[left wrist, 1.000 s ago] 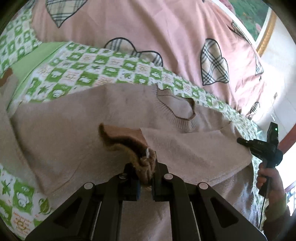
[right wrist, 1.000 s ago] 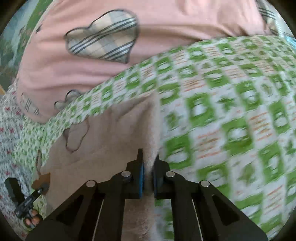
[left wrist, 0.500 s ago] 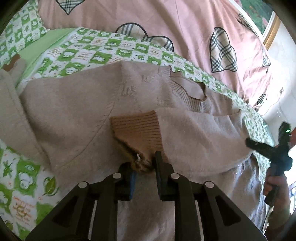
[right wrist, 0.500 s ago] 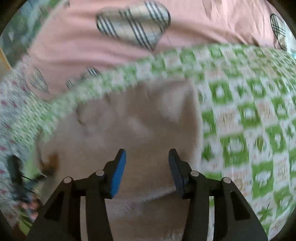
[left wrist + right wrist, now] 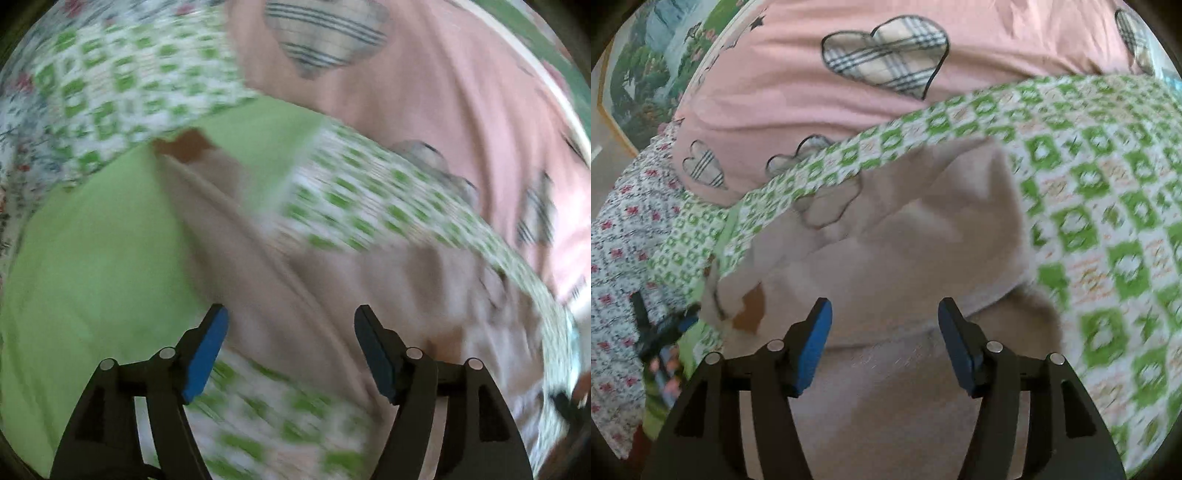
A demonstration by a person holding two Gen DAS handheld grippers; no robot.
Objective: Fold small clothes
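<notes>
Over sweater (image 5: pixel 886 258) — both hand-held grippers (empty) agape.

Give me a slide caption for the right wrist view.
Open right tool over a beige sweater on the green checked sheet.

The sweater (image 5: pixel 905 258) lies on the bedsheet (image 5: pixel 1108 221), before the quilt (image 5: pixel 812 92). One sleeve (image 5: pixel 207 206) extends to the sweater's left. Both tongs, left (image 5: pixel 291 350) and right (image 5: pixel 884 343), hang above the sweater.

Beige sweater (image 5: pixel 894 258), brown cuff (image 5: pixel 751 308); green-white checked sheet (image 5: pixel 1108 206); pink quilt (image 5: pixel 798 85), plaid hearts (image 5: pixel 886 55).
</notes>
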